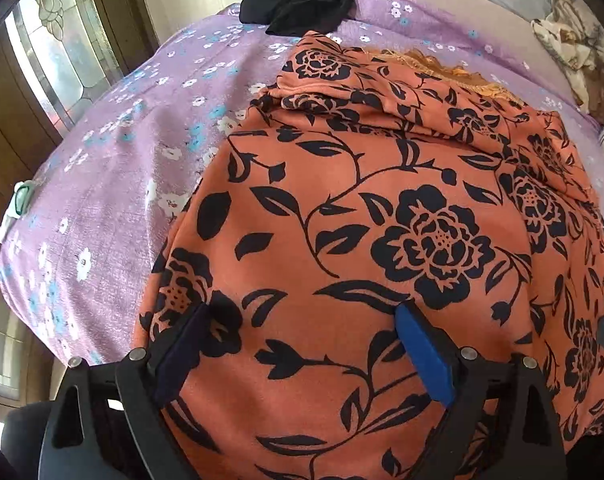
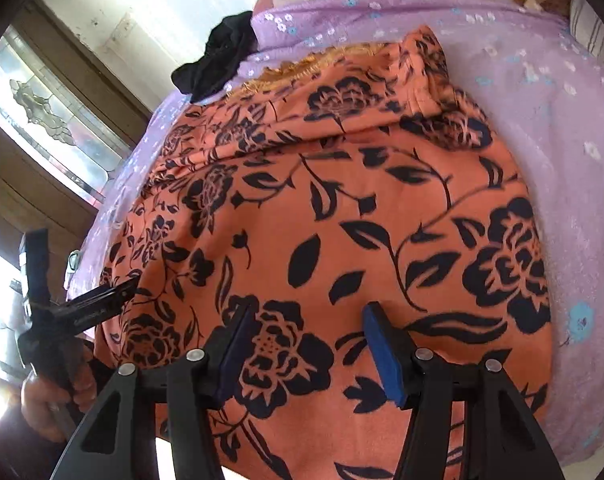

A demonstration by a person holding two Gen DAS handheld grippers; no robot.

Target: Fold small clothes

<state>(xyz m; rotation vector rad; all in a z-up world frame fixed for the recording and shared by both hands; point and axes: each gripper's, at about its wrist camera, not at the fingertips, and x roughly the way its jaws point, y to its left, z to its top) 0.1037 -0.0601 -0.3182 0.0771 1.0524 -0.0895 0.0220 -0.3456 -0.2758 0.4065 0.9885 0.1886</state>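
Both tools hang spread over the near hem of the orange floral garment (image 1: 382, 216), the left tool (image 1: 306, 316) and the right tool (image 2: 306, 316) each pinching nothing. We judge the step is gripping that hem, so we should lower both together, bite only the cloth and not the lilac bedsheet (image 1: 113, 184), then carry the edge evenly toward the lace-trimmed far end, short of the black garment (image 1: 302, 0).

The orange floral garment (image 1: 382, 240) runs off the bottom edge in both views; the left gripper (image 2: 49, 320) is partly cut off, its grip unreadable; bedding beneath stays hidden.
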